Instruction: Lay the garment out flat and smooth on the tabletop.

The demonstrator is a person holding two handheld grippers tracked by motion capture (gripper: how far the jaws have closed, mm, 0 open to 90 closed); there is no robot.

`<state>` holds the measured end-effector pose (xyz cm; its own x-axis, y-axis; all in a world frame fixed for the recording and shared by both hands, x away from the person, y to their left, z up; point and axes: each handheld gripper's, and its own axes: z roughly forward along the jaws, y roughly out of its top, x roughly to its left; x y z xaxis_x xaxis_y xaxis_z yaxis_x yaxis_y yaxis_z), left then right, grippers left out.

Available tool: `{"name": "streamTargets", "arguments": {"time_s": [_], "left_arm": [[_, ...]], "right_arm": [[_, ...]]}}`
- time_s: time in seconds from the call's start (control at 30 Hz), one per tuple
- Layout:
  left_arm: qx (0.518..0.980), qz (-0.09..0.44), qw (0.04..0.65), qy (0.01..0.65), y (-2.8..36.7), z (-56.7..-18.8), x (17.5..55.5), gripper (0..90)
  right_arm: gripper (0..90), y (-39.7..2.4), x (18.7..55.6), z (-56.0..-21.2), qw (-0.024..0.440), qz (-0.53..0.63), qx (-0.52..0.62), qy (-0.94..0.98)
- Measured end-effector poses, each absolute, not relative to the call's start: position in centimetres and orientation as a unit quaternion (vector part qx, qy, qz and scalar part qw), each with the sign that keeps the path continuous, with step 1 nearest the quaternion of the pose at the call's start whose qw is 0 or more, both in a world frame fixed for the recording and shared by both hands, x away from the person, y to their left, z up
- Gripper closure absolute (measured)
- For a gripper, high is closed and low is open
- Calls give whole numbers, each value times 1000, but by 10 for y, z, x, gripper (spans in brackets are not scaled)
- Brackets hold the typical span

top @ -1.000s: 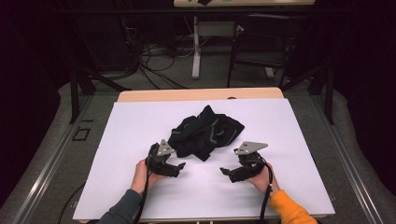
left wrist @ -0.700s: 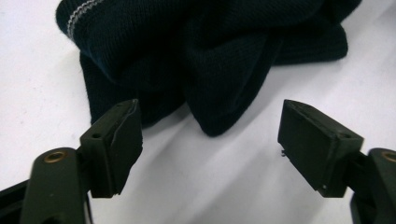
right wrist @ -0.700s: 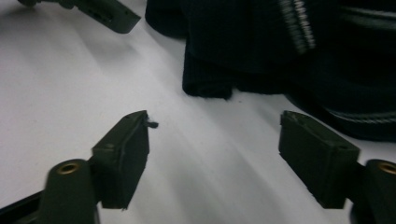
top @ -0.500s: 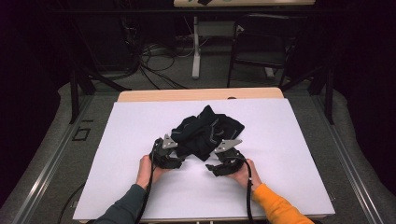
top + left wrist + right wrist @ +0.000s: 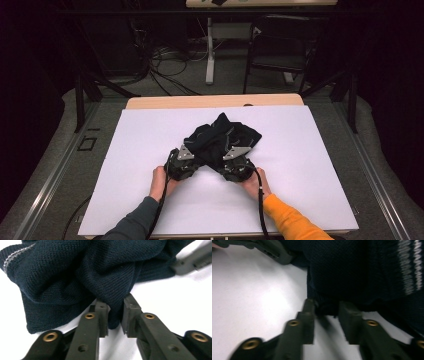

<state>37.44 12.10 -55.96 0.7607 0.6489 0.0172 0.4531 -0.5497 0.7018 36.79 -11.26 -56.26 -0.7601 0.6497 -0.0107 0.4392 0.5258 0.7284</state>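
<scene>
A crumpled dark navy knit garment [image 5: 220, 137] with a pale stripe lies mid-table on the white board [image 5: 310, 165]. My left gripper [image 5: 196, 158] sits at its near left edge and my right gripper [image 5: 223, 160] at its near right edge, close together. In the left gripper view the jaws have just been closing, and the left gripper [image 5: 115, 312] pinches a fold of the garment [image 5: 100, 270]. The right gripper's [image 5: 325, 308] jaws have also just been closing, and the garment's [image 5: 362, 272] hem fills the gap at their tips. Each gripper view shows the other gripper [image 5: 192, 262] [image 5: 269, 251] nearby.
The white board has bare surface on all sides of the garment. A strip of wooden tabletop [image 5: 215, 101] shows at the far edge. Beyond it are a chair [image 5: 280, 50], floor cables [image 5: 165, 65] and black frame posts [image 5: 80, 100].
Both grippers moved in to the garment's near edge, the right one sliding left toward the left one. Their jaws went from open to closed on the cloth.
</scene>
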Motion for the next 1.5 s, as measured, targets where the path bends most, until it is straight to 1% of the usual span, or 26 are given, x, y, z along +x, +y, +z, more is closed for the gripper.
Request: {"name": "streamTargets", "arguments": {"time_s": [0.03, 0.07, 0.1, 0.2, 0.3, 0.5, 0.53, 0.57, 0.6, 0.63, 0.67, 0.7, 0.73, 0.77, 0.8, 0.83, 0.87, 0.9, 0.93, 0.97, 1.0, 1.13, 1.2, 1.5], "left_arm": [[868, 138, 355, 317, 121, -559, 374, 813], [868, 138, 355, 317, 121, -559, 374, 820], [868, 137, 358, 315, 122, -557, 373, 824], [865, 137, 366, 315, 125, -553, 372, 832], [862, 137, 373, 316, 127, -551, 371, 835], [855, 143, 384, 319, 132, -544, 369, 840], [855, 143, 384, 319, 132, -544, 369, 841], [855, 143, 384, 318, 131, -544, 369, 840], [855, 144, 384, 319, 131, -544, 369, 840], [856, 145, 382, 316, 131, -544, 369, 839], [857, 145, 381, 315, 131, -544, 369, 837], [858, 145, 380, 314, 131, -544, 369, 835], [858, 145, 380, 314, 130, -545, 369, 833], [859, 146, 378, 313, 130, -545, 369, 832], [859, 146, 378, 312, 130, -545, 369, 832], [860, 145, 379, 310, 129, -545, 369, 832], [860, 145, 379, 310, 129, -545, 369, 832], [858, 146, 382, 310, 130, -544, 369, 832], [858, 146, 382, 310, 130, -544, 369, 832], [857, 150, 384, 309, 131, -544, 369, 832], [856, 148, 387, 309, 131, -543, 368, 832], [855, 153, 389, 308, 133, -541, 367, 836], [853, 155, 392, 308, 135, -539, 366, 838], [842, 164, 409, 312, 142, -531, 362, 841]], "right_arm": [[775, -113, 368, -563, 145, 370, 316, 861], [775, -113, 368, -563, 145, 370, 316, 861], [830, -114, 367, -562, 145, 369, 315, 862], [882, -115, 366, -558, 143, 366, 312, 865], [900, -117, 364, -553, 145, 366, 310, 865], [900, -121, 363, -548, 144, 373, 309, 863], [889, -120, 363, -549, 140, 374, 312, 862], [803, -120, 364, -550, 139, 376, 312, 861], [666, -119, 365, -551, 135, 377, 318, 859], [569, -118, 366, -552, 123, 380, 320, 859], [544, -117, 367, -553, 115, 382, 323, 858], [518, -115, 368, -555, 117, 381, 323, 858], [471, -112, 369, -558, 116, 376, 322, 861], [468, -109, 370, -561, 117, 369, 322, 864], [484, -107, 369, -563, 125, 371, 323, 862], [530, -105, 370, -563, 129, 372, 327, 859], [530, -105, 370, -563, 129, 372, 327, 859], [670, -103, 371, -563, 147, 373, 325, 856], [670, -103, 371, -563, 147, 373, 325, 856], [757, -106, 373, -563, 147, 380, 326, 853], [782, -108, 374, -563, 142, 384, 327, 852], [812, -108, 371, -557, 143, 373, 318, 860], [815, -108, 368, -554, 149, 366, 308, 865], [823, -120, 358, -534, 142, 361, 296, 873]]}}
